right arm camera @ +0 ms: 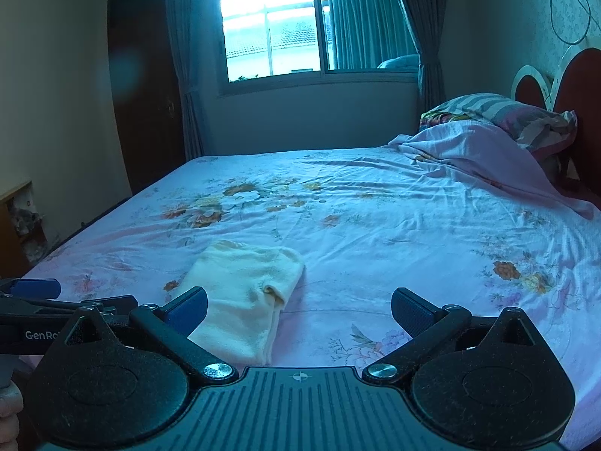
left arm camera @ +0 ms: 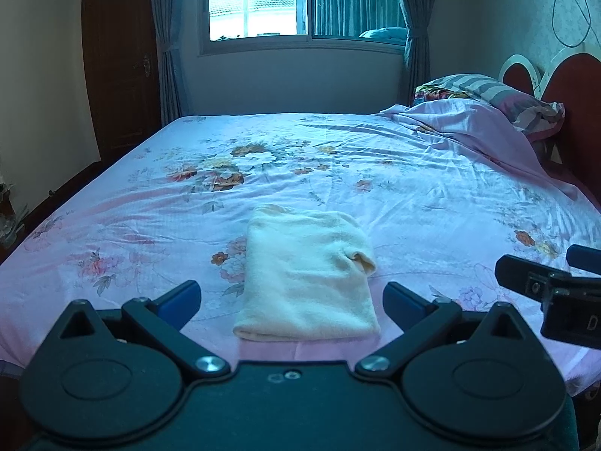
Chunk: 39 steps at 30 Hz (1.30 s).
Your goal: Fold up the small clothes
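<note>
I hold the left gripper (left arm camera: 292, 302) and right gripper (right arm camera: 299, 310) spread and empty just short of the folded cloth (left arm camera: 306, 282), which looks finished on the bed (left arm camera: 413, 188).

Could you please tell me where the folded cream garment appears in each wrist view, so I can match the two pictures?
Left wrist: garment lies low centre on the bed, straight ahead between the open left tongs.
Right wrist: garment lies lower left, beside the left finger of the open right tongs.
Shared landmark: the window.
</note>
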Tool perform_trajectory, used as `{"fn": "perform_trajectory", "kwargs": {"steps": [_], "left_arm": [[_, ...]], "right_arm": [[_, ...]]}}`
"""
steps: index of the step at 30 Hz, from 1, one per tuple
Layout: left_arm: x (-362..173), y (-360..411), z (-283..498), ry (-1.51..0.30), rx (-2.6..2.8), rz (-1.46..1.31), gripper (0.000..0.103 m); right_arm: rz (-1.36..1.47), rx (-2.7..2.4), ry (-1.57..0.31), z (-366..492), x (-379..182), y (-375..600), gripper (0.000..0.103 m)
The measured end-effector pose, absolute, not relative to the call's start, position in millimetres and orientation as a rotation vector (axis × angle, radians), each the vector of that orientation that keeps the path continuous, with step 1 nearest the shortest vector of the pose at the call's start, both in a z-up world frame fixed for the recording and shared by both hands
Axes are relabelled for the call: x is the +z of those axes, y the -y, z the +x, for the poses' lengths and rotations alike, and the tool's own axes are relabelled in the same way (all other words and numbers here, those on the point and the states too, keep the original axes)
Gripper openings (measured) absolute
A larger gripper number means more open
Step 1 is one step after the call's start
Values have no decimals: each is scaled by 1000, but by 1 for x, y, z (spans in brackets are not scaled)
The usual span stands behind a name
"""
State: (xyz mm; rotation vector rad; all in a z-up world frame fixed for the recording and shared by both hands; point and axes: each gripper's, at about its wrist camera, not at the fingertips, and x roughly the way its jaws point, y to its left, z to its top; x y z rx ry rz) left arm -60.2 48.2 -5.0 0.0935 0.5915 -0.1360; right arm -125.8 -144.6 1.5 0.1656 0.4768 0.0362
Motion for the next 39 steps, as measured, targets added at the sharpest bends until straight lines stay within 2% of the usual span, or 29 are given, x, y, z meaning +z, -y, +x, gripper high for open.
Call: {"fn": "perform_trajectory", "kwargs": {"steps": [34,39], "left_arm": [[-14,-47,-52,-612,-147,94,101],[-20,-47,-49,-605,-150,88,97]], "right_arm": [[169,27,-497,-121,-6,143,103],[176,20,-502,-119,-10,144,103]]}}
